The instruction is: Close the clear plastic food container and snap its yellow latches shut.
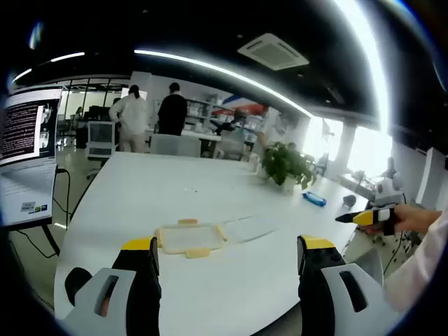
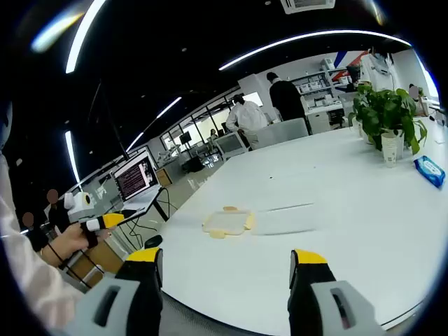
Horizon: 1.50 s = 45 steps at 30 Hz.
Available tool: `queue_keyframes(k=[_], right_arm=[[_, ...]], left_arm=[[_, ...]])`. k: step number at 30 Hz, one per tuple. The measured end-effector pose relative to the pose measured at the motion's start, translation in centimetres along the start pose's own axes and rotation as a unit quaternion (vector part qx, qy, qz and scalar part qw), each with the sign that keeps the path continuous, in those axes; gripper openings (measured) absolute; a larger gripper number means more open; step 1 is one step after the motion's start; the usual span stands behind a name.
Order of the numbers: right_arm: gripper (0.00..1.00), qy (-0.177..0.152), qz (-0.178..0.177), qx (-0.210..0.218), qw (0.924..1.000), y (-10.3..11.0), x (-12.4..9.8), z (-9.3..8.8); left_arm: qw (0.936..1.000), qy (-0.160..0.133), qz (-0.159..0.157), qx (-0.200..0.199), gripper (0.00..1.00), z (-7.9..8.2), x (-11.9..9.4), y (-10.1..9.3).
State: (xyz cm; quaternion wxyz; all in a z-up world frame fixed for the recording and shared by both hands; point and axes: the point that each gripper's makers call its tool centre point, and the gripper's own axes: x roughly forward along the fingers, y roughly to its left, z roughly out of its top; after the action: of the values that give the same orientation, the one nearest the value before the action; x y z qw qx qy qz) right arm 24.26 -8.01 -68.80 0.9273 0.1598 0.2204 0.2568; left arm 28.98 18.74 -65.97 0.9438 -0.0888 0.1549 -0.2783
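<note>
A flat clear lid with yellow latches lies on the white table, a short way beyond my left gripper, whose jaws stand wide apart with nothing between them. A clear shallow container part lies just right of the lid. In the right gripper view the lid and the clear part lie mid-table, well beyond my right gripper, also open and holding nothing. A hand holds the right gripper off the table's right side, and the left gripper shows at far left.
A potted plant and a blue packet sit toward the table's far right. A monitor stands at the left. Two people stand beyond the table's far end. The plant and a laptop are in the right gripper view.
</note>
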Motion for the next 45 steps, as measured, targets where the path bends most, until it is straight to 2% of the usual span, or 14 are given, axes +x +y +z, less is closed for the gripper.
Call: queue_keyframes(k=[30, 38, 42, 45], right_arm=[[0.73, 0.003, -0.001, 0.017, 0.9998, -0.5, 0.1, -0.9], [0.73, 0.008, 0.003, 0.017, 0.9998, -0.3, 0.4, -1.1], [0.73, 0.007, 0.004, 0.015, 0.9999, -0.4, 0.6, -0.9], [0.73, 0.006, 0.002, 0.014, 0.9999, -0.7, 0.6, -0.7]], left_arm=[[0.9998, 0.021, -0.004, 0.004, 0.80, -0.8, 0.4, -0.1], [0.9992, 0.031, -0.008, 0.022, 0.80, -0.8, 0.9, 0.0], [0.9997, 0.020, -0.015, -0.002, 0.80, -0.7, 1.1, -0.3], [0.9995, 0.028, -0.013, 0.005, 0.80, -1.1, 1.3, -0.4]])
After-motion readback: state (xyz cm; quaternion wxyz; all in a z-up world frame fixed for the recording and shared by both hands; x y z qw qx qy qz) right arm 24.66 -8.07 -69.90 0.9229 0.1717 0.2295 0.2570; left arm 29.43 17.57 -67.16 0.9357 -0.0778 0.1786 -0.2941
